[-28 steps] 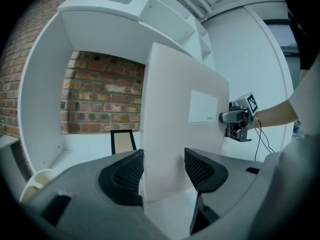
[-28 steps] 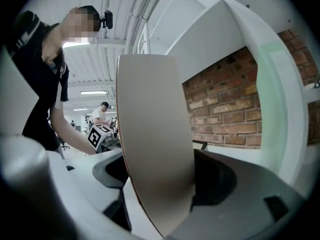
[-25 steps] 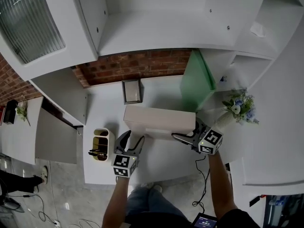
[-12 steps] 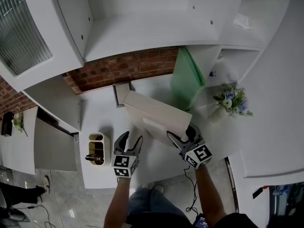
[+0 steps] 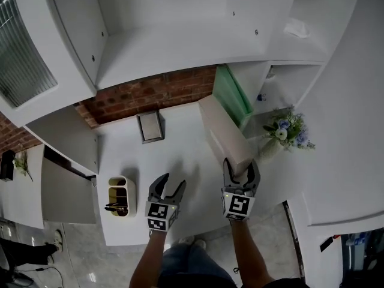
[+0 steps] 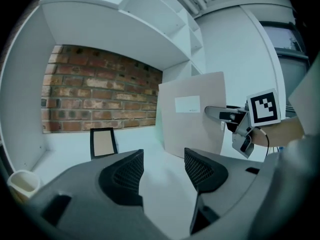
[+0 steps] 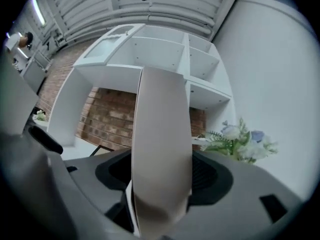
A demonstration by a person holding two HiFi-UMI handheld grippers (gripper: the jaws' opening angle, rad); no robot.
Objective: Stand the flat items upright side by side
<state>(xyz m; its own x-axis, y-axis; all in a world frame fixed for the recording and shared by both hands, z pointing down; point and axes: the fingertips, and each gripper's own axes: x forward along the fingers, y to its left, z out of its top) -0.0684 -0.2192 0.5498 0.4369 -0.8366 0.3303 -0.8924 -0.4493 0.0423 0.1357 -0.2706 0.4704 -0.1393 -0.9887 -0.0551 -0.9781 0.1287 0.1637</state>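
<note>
A flat beige box [image 5: 225, 134] stands on edge on the white desk [image 5: 180, 155], its far end close to an upright green flat item [image 5: 231, 95] by the shelf wall. My right gripper [image 5: 240, 165] is shut on the box's near edge; its jaws have just been closing a little with the box between them. The right gripper view shows the box [image 7: 162, 149] filling the gap between both pads. My left gripper [image 5: 170, 183] hovers open and empty to the left. The left gripper view shows the box's broad face [image 6: 192, 119] with a white label.
A small dark-framed stand [image 5: 150, 126] leans at the brick back wall. A cream pen holder [image 5: 120, 195] sits at the desk's left front. A flower vase [image 5: 285, 131] stands right of the box. White shelves hang overhead.
The right gripper has swung the beige box from lying crosswise before me to pointing away, next to the green item. The left gripper shifted slightly and stays open.
</note>
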